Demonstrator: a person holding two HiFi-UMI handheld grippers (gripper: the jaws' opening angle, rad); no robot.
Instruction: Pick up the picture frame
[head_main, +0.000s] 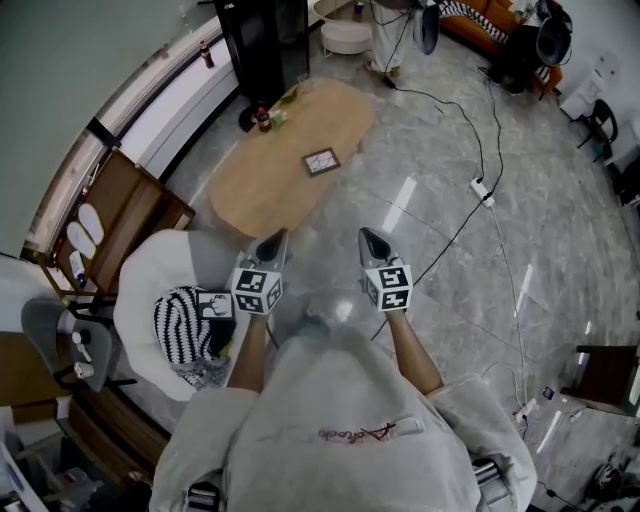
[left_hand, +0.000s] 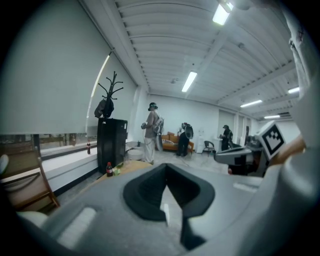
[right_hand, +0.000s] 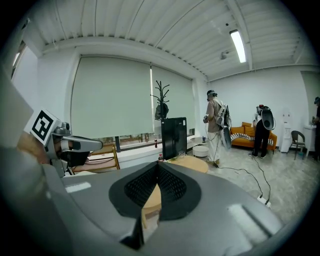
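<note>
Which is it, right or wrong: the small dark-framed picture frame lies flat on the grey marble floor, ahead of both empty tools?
Wrong in one respect: the small dark-framed picture frame lies flat on the light oval wooden table instead, as the head view shows. It is ahead of the left tool and the right tool, both empty.

The picture frame (head_main: 321, 161), at twelve o'clock on the wooden table (head_main: 255, 195), is too small for its contents to be told; neither gripper view lets it be made out; the left gripper (head_main: 277, 236) partly covers the striped cushion (head_main: 178, 318) at eight o'clock; the dark chair (head_main: 608, 375) at four o'clock is cut off by the edge.
</note>
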